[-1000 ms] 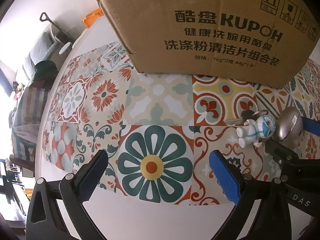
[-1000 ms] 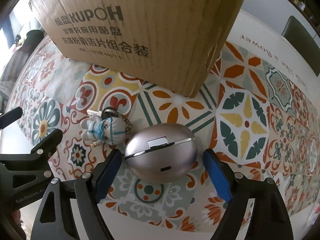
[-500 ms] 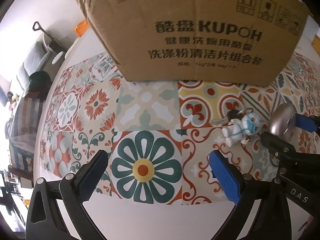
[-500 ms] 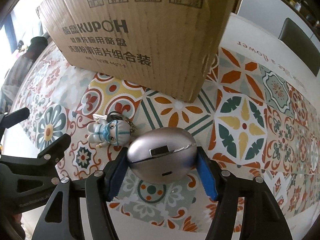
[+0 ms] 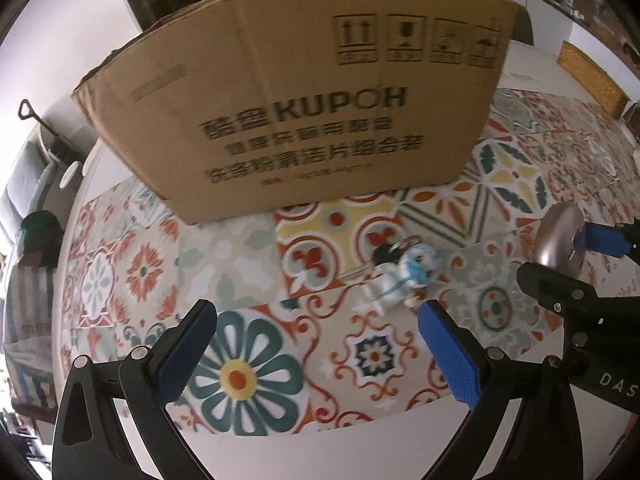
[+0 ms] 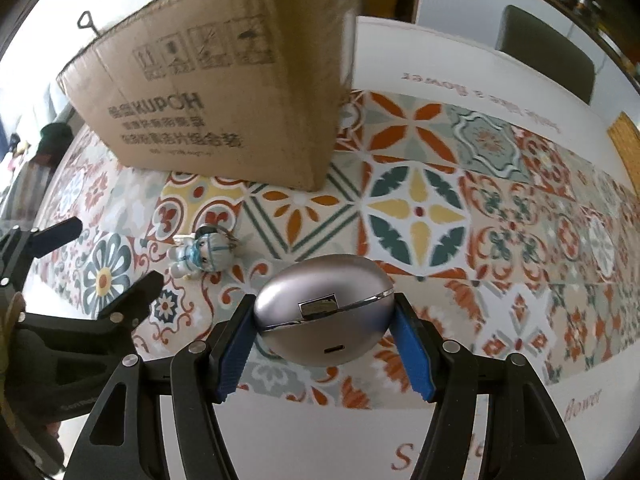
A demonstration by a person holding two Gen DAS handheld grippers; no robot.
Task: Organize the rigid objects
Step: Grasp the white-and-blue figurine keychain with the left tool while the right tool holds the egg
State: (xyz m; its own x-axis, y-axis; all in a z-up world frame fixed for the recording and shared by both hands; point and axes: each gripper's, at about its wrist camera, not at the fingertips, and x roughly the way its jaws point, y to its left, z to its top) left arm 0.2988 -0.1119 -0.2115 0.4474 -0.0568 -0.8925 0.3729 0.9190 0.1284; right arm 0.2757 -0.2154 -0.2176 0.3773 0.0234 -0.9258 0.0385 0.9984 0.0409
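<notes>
My right gripper [image 6: 326, 344] is shut on a silver egg-shaped case [image 6: 324, 312] and holds it above the patterned tablecloth; the case also shows at the right of the left wrist view [image 5: 558, 236]. A small white-and-blue figurine keychain [image 6: 202, 252] lies on the cloth to its left, also seen in the left wrist view [image 5: 404, 276]. A brown cardboard box [image 5: 296, 120] marked KUPOH stands behind it, also in the right wrist view [image 6: 224, 100]. My left gripper [image 5: 316, 344] is open and empty, low over the cloth near the table's front edge, its right finger close to the keychain.
The patterned tablecloth [image 6: 500, 216] covers a white table [image 6: 320, 436]. A dark chair back [image 6: 544, 52] stands beyond the far edge. A sofa and other furniture [image 5: 28, 216] lie off the table's left side.
The right gripper closed on the silver case and lifted it off the cloth. Both grippers rose and drew back, so the box looks farther and its top edge shows. The keychain has not moved.
</notes>
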